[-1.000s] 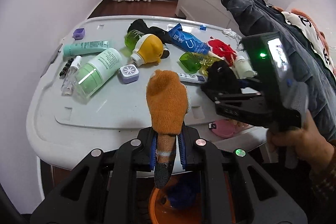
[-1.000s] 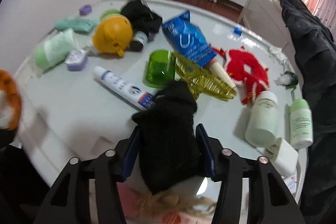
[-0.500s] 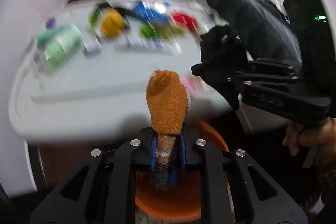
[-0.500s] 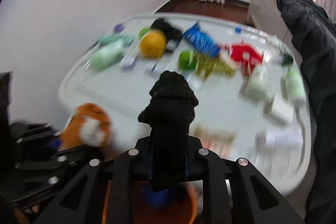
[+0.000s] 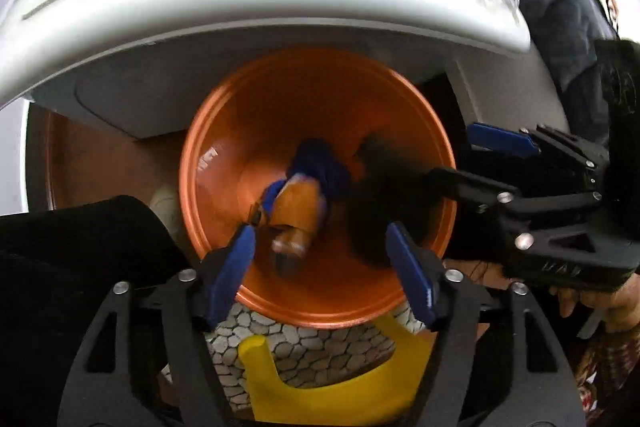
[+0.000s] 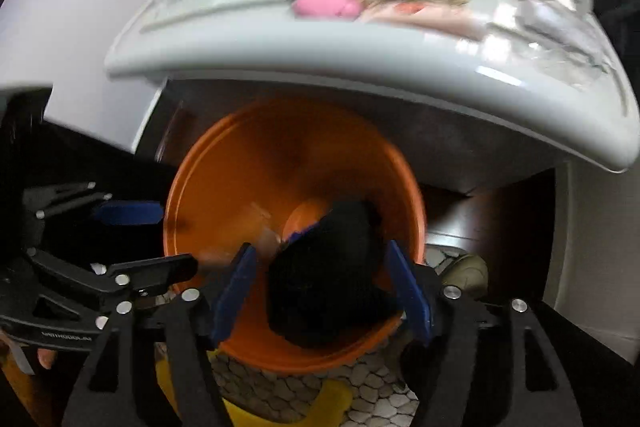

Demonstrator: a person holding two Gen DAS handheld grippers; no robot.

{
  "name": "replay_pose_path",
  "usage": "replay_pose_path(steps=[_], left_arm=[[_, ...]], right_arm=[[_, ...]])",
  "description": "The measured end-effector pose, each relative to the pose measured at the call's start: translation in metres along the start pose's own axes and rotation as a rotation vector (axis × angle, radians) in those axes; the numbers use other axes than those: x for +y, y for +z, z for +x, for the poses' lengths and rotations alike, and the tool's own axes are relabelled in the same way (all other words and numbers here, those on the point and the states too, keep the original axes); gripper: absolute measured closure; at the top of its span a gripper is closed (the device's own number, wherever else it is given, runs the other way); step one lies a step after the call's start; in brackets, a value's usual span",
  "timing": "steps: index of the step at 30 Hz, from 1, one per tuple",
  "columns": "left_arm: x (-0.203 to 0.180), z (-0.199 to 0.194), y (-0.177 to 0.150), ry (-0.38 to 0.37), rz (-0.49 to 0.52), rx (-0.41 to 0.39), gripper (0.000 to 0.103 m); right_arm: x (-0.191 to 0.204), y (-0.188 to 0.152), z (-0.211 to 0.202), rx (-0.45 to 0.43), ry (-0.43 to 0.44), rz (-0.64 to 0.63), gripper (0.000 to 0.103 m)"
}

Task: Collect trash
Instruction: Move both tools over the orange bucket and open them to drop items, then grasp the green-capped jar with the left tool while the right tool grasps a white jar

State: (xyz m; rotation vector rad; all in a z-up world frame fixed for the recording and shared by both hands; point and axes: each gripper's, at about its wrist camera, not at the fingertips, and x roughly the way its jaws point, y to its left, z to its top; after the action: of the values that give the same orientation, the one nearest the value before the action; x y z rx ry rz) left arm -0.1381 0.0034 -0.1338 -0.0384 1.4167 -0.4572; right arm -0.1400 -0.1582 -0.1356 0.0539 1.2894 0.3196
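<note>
An orange bin [image 5: 316,99] [image 6: 280,155] stands on the floor below the table edge. My left gripper [image 5: 320,267] is open over the bin; the orange sock [image 5: 298,211], blurred, is loose between and below its fingers, inside the bin beside a blue item [image 5: 320,163]. My right gripper [image 6: 320,287] is open over the bin too; the black sock [image 6: 332,267] is loose between its fingers, inside the bin. In the left wrist view the right gripper [image 5: 460,167] reaches in from the right, with the black sock [image 5: 376,203] beside it.
The white table [image 5: 240,7] [image 6: 360,67] overhangs the bin, with bottles, a pink item [image 6: 324,5] and other clutter blurred on top. A yellow stool [image 5: 332,387] and pebble-pattern mat [image 5: 304,343] lie below the bin. Dark bedding [image 5: 560,7] is at right.
Both grippers swung down from the table to over the orange bin and opened. The orange sock and the black sock left the jaws and are dropping into the bin.
</note>
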Motion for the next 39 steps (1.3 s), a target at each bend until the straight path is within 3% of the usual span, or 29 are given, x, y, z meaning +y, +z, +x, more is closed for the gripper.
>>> replay_pose_path(steps=[5, 10, 13, 16, 19, 24, 28, 30, 35, 39], left_arm=[[0.018, -0.018, 0.008, -0.012, -0.061, -0.066, 0.034], [0.037, -0.07, 0.044, 0.047, -0.041, -0.223, 0.034], [0.054, -0.104, 0.085, 0.074, 0.023, -0.291, 0.029], [0.076, -0.124, 0.131, 0.171, 0.143, -0.345, 0.029], [0.099, -0.121, 0.166, 0.249, 0.206, -0.35, 0.029], [0.129, -0.085, 0.202, 0.296, 0.292, -0.255, 0.031], [0.142, -0.06, 0.211, 0.324, 0.309, -0.207, 0.043], [0.145, -0.053, 0.213, 0.344, 0.317, -0.204, 0.054], [0.143, -0.057, 0.21, 0.34, 0.236, -0.232, 0.055], [0.122, -0.086, 0.194, 0.333, 0.22, -0.293, 0.055]], right_arm=[[-0.009, 0.008, -0.017, -0.067, 0.026, 0.051, 0.035], [-0.009, 0.024, -0.048, -0.159, 0.038, 0.021, 0.03], [-0.012, 0.041, -0.07, -0.229, 0.028, 0.009, 0.025], [-0.022, 0.054, -0.081, -0.276, 0.028, 0.028, 0.024], [-0.032, 0.056, -0.08, -0.287, 0.039, 0.067, 0.024], [-0.035, 0.058, -0.066, -0.244, 0.033, 0.089, 0.024], [-0.034, 0.06, -0.062, -0.24, 0.026, 0.082, 0.024], [-0.035, 0.061, -0.058, -0.23, 0.03, 0.088, 0.024], [-0.036, 0.065, -0.052, -0.21, 0.047, 0.099, 0.024], [-0.037, 0.067, -0.055, -0.211, 0.051, 0.098, 0.024]])
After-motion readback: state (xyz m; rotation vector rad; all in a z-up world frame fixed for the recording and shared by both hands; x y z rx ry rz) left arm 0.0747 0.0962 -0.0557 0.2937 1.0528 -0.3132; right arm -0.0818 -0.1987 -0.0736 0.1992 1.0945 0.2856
